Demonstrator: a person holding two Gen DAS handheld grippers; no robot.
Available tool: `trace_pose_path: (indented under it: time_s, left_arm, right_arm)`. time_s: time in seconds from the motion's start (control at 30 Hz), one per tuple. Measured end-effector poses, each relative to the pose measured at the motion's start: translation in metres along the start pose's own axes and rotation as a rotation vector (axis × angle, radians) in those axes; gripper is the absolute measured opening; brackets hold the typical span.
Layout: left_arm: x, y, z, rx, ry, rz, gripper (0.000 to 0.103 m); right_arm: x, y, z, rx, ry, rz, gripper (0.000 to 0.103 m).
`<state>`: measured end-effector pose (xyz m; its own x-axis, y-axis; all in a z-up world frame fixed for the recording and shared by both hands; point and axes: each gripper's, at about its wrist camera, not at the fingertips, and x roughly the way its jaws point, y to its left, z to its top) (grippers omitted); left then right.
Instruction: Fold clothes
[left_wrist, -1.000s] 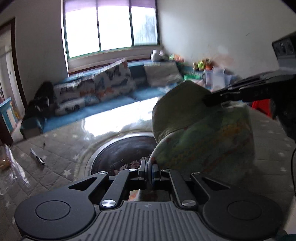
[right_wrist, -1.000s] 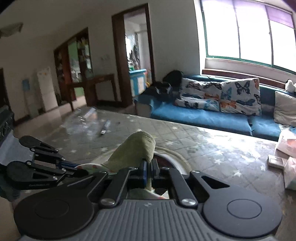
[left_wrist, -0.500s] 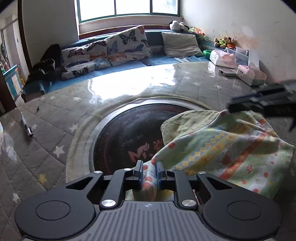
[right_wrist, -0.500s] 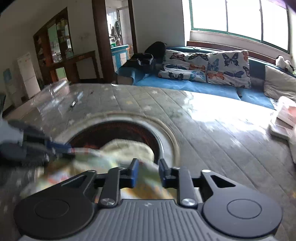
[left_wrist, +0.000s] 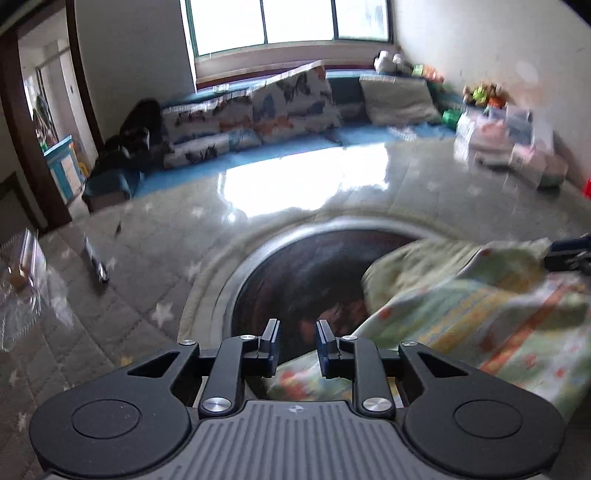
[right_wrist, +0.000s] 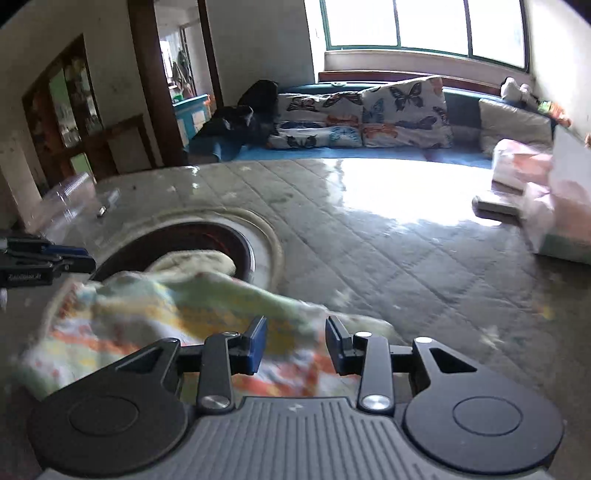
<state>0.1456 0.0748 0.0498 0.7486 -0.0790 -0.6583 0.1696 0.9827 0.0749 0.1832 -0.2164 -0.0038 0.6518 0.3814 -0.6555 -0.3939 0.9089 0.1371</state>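
Observation:
A small patterned garment (left_wrist: 480, 314) in pale green with orange and yellow print lies folded on the quilted table, partly over the round dark inset. It also shows in the right wrist view (right_wrist: 177, 314). My left gripper (left_wrist: 297, 345) is open, with the garment's near corner just below and right of its fingers. My right gripper (right_wrist: 295, 343) is open above the garment's right edge. The right gripper's tip shows at the left view's right edge (left_wrist: 569, 253), and the left gripper shows at the right view's left edge (right_wrist: 40, 260).
The quilted star-print table cover (left_wrist: 129, 295) surrounds a round dark inset with a metal rim (left_wrist: 295, 266). A small dark object (left_wrist: 98, 267) and clear plastic packaging (left_wrist: 18, 291) lie at left. Boxes and bags (right_wrist: 535, 192) stand at right. A blue sofa (right_wrist: 369, 114) is behind.
The garment was held up between both shut grippers, then lowered onto the table. Both grippers have opened and let go of it, and both have drawn back slightly.

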Motion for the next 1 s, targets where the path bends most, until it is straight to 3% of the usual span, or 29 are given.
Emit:
trace_pose_path:
  time_s: [0.17, 0.2, 0.23, 0.27, 0.43, 0.57, 0.63, 0.7, 0.77, 1.0]
  left_arm:
    - [-0.009, -0.032, 0.008, 0.017, -0.028, -0.148, 0.023]
    - [-0.008, -0.039, 0.009, 0.023, -0.027, -0.177, 0.023]
    - [-0.005, -0.045, 0.009, 0.032, -0.023, -0.198, 0.024]
    - [-0.001, -0.051, 0.009, 0.042, -0.017, -0.217, 0.024]
    - [0.022, -0.067, 0.007, 0.044, 0.016, -0.263, 0.024]
    - [0.038, -0.076, 0.006, 0.039, 0.04, -0.294, 0.025]
    - [0.044, -0.082, 0.003, 0.047, 0.042, -0.291, 0.026]
    - [0.041, -0.08, 0.002, 0.033, 0.038, -0.301, 0.026]
    - [0.035, -0.076, 0.001, 0.021, 0.03, -0.308, 0.027]
    - [0.011, -0.065, -0.009, 0.009, -0.003, -0.288, 0.028]
  right_arm:
    - [0.017, -0.001, 0.0, 0.024, 0.013, -0.007, 0.032]
    - [0.014, -0.001, -0.001, 0.032, 0.009, -0.005, 0.016]
    - [0.012, -0.002, -0.002, 0.039, 0.004, -0.002, 0.006]
    - [0.007, -0.002, -0.003, 0.041, -0.004, -0.004, 0.004]
    - [-0.02, -0.002, -0.007, 0.037, -0.063, -0.046, 0.004]
    - [-0.01, -0.01, -0.016, 0.067, -0.023, -0.097, 0.004]
    - [-0.005, -0.015, -0.018, 0.08, -0.012, -0.098, 0.007]
    - [-0.008, -0.015, -0.015, 0.076, -0.021, -0.101, 0.02]
    - [-0.015, -0.012, -0.012, 0.056, -0.04, -0.104, 0.02]
    - [-0.012, 0.032, 0.001, -0.073, -0.057, 0.059, 0.021]
